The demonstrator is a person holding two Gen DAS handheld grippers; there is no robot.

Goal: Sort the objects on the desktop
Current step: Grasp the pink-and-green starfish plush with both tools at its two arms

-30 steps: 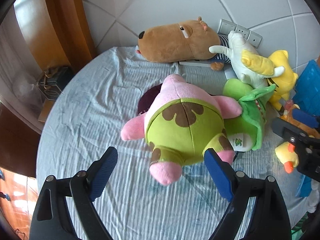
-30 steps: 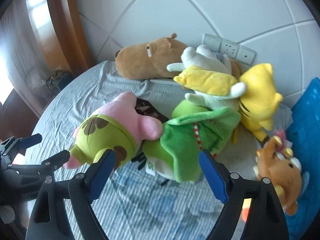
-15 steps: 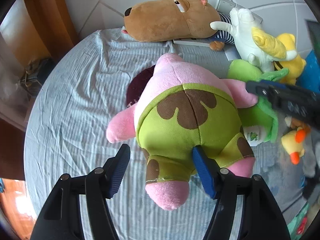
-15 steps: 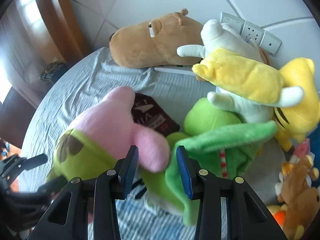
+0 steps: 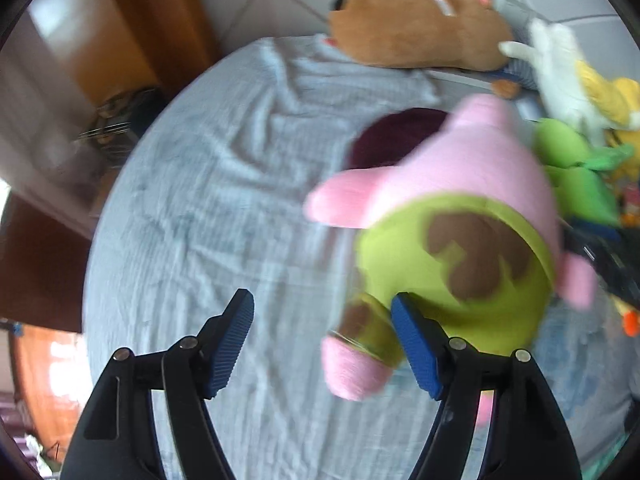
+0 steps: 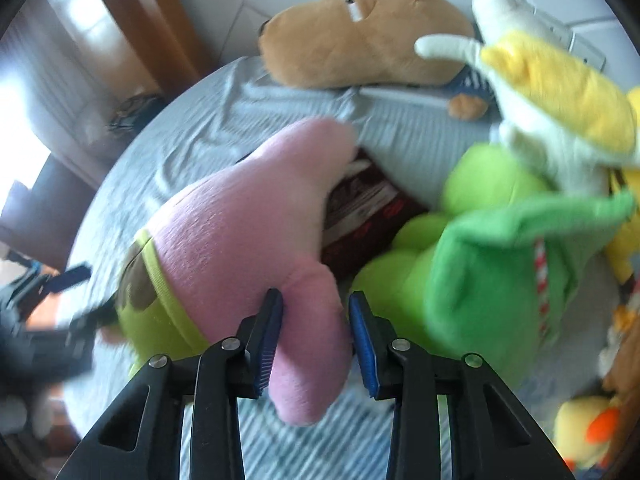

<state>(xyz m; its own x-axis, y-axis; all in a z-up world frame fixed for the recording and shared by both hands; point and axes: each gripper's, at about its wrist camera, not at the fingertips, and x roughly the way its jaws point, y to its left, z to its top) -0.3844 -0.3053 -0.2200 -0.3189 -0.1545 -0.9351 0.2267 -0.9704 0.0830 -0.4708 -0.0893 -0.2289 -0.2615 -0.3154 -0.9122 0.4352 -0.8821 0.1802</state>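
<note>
Pink star plush [image 6: 240, 240] is laid on the cloth-covered counter [image 5: 224, 184], long axis diagonal, pointed tip toward the brown plush [image 6: 360, 48]. One arm is pinched by the right hand-held gripper [image 6: 316, 336], jaws just closing. Left hand-held gripper [image 5: 324, 340] is spread, just widening, one finger against the green shorts.

It looked like a home: plush toys [image 6: 360, 36] lay heaped on a round table under a wrinkled blue cloth [image 5: 224, 168], with wall sockets [image 6: 580, 46] at two o'clock and wood panelling [image 5: 160, 28] at eleven.
</note>
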